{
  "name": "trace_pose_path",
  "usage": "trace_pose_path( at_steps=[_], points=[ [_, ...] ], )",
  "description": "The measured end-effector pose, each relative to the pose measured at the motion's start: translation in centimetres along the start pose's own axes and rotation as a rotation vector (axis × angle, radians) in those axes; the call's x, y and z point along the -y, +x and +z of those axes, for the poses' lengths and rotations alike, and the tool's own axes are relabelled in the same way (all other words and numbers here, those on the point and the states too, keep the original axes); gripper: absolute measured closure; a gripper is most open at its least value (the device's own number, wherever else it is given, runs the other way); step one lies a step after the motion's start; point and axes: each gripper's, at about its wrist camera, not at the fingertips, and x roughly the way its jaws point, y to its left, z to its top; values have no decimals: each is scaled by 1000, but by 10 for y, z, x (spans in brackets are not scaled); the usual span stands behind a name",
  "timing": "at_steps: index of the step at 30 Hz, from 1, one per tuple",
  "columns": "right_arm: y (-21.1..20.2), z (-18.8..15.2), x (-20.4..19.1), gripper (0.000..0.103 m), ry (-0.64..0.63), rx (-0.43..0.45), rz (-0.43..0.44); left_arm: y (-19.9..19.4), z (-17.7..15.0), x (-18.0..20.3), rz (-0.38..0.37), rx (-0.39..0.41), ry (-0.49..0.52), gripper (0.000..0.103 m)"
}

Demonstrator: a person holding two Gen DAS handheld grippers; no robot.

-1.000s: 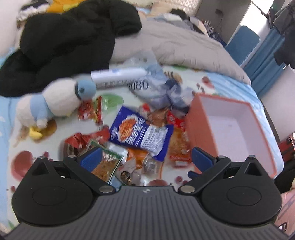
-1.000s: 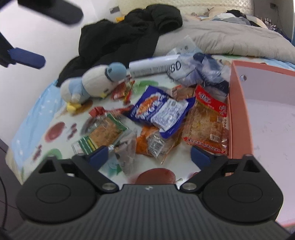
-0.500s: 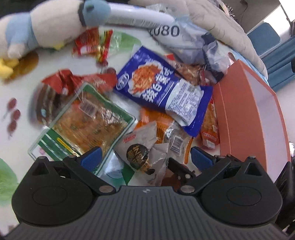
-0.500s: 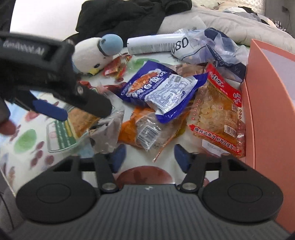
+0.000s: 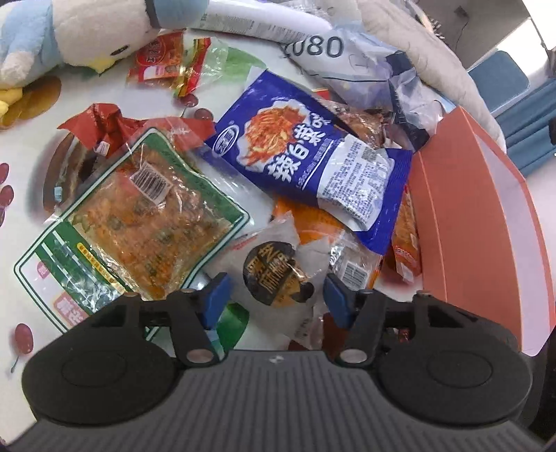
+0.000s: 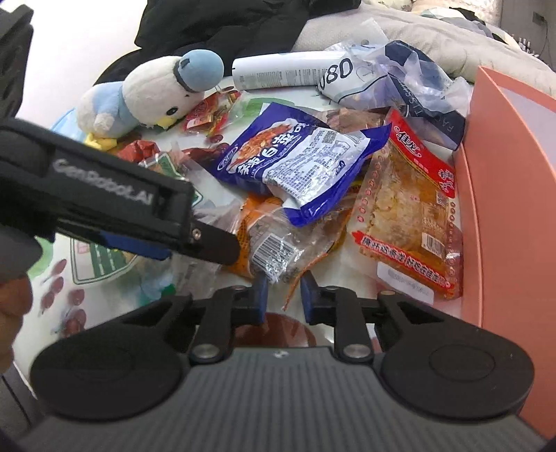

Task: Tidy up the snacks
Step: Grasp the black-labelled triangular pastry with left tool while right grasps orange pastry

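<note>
Snack packets lie in a heap on a printed sheet beside an orange box (image 5: 469, 194), (image 6: 504, 174). My left gripper (image 5: 276, 299) is low over a white packet with a dark round label (image 5: 274, 274). Its jaws are closing with that packet between them; the pads do not visibly press on it. My right gripper (image 6: 284, 295) is closing around the crinkled tail of a clear orange packet with a barcode (image 6: 274, 250), with a gap still showing. A blue packet (image 5: 312, 156), (image 6: 295, 160) lies on top of the heap. The left gripper (image 6: 194, 248) also shows from the side in the right wrist view.
A green-trimmed packet (image 5: 139, 215) lies left and a red-trimmed one (image 6: 410, 215) against the box. Behind the heap are a plush bird (image 6: 149, 97), a white tube (image 6: 278, 71), a crumpled plastic bag (image 6: 399, 80), black clothing (image 6: 226, 21) and a grey blanket (image 6: 434, 38).
Both grippers came down onto the heap and their jaws narrowed. The left one dropped furthest and now crosses the right wrist view. The packets have not shifted.
</note>
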Motion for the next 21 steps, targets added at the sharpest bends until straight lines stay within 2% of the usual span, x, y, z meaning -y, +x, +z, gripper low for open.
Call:
trace_pose_path(
  at_steps=[7,14,17,21],
  points=[
    [-22,-14,-3,82,6,-15,-8,-17,-21,7,-9,3,-2,54],
    [-55,-40,-19,83,1,-26,-26,-53,-65,11,17,22,7,58],
    [-69,-55,-26,82,2,-30,-48,-68,-93,20,90,51,120,58],
    [-86,-75,-31,82,21,-39,-86,-80,-125,23,131,62,189,59]
  ],
)
